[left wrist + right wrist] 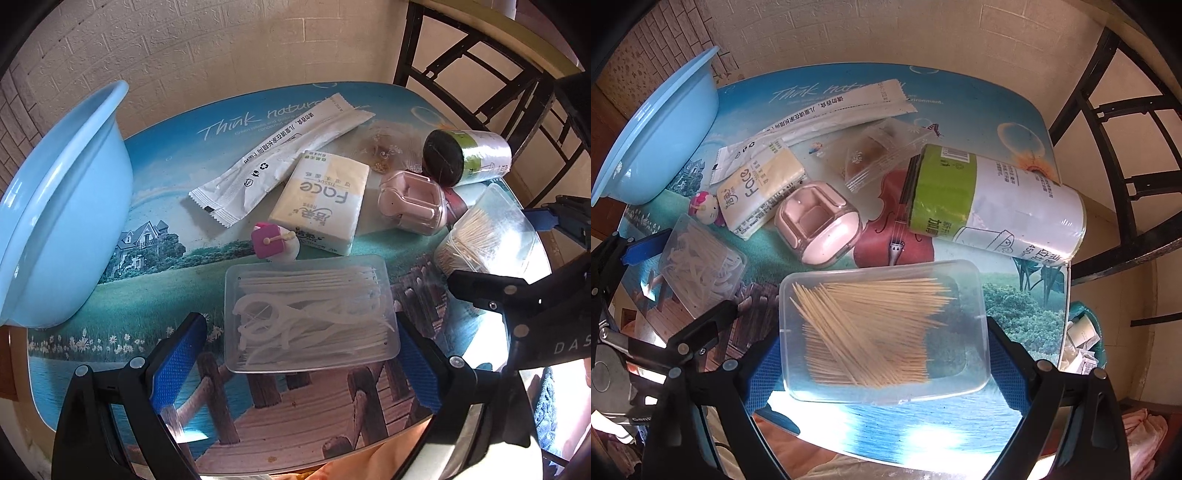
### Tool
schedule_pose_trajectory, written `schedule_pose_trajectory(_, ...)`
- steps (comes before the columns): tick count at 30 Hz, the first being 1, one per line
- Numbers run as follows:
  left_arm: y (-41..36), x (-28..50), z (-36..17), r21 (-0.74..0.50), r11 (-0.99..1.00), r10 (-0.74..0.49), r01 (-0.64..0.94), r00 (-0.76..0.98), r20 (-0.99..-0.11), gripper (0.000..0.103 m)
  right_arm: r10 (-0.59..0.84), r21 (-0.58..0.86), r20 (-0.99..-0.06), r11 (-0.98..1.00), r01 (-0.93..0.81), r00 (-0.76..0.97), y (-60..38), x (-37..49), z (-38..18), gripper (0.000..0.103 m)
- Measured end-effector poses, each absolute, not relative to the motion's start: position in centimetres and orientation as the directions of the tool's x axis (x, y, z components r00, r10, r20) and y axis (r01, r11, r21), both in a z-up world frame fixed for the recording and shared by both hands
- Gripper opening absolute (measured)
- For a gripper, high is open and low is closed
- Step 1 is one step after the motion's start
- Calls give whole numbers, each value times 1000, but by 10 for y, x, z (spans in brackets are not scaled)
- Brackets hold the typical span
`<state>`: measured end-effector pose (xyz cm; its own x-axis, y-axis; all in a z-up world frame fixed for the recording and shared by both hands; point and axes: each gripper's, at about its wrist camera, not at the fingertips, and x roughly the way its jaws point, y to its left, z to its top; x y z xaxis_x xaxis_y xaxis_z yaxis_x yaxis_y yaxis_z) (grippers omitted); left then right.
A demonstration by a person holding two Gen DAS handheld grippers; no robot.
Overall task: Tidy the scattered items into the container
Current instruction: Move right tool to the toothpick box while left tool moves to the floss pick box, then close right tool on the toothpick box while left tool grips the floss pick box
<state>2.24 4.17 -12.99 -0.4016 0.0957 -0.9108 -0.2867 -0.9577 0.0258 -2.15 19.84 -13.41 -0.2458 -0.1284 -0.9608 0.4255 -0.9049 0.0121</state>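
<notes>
A light blue basin point(62, 206) stands at the table's far left; it also shows in the right wrist view point(661, 136). My left gripper point(299, 354) is open, its blue pads on either side of a clear box of white floss picks point(310, 314), whether touching I cannot tell. My right gripper point(882, 362) is open around a clear box of toothpicks point(882, 328). A tissue pack point(325, 199), long white sachet point(277, 155), pink case point(413, 203), pink toy point(275, 242), clear snack bag point(882, 151) and green-white roll point(993, 203) lie scattered.
The table point(166, 280) has a printed landscape top and a wall behind it. A black metal chair point(1115, 122) stands at the right. The right gripper's body point(517, 295) sits close to the left one.
</notes>
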Motion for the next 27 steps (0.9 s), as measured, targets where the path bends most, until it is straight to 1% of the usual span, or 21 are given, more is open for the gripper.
schedule_pose_trajectory(2, 43, 24, -128, 31, -956, 96, -291, -410, -907, 99, -123, 6, -961, -905, 424, -248, 199, -22, -135, 97)
schedule_pose_trajectory(4, 42, 27, -133, 26, -954, 106, -299, -418, -902, 96, -121, 3, -960, -907, 422, -253, 200, -21, -135, 96)
schedule_pose_trajectory(5, 42, 28, -132, 21, -952, 114, -305, -419, -901, 93, -123, 2, -959, -905, 425, -257, 200, -20, -135, 94)
schedule_pose_trajectory(6, 43, 29, -131, 14, -950, 125, -312, -421, -898, 88, -121, -2, -958, -904, 428, -260, 201, -20, -134, 94)
schedule_pose_trajectory(8, 44, 31, -130, -1, -948, 141, -317, -419, -897, 83, -119, -3, -959, -904, 427, -259, 203, -19, -134, 94)
schedule_pose_trajectory(18, 43, 25, -135, -13, -956, 141, -292, -422, -896, 82, -121, -9, -949, -913, 409, -291, 220, -16, -123, 94)
schedule_pose_trajectory(27, 39, 33, -122, -17, -956, 156, -293, -459, -874, 82, -114, -18, -944, -918, 396, -309, 237, -22, -118, 94)
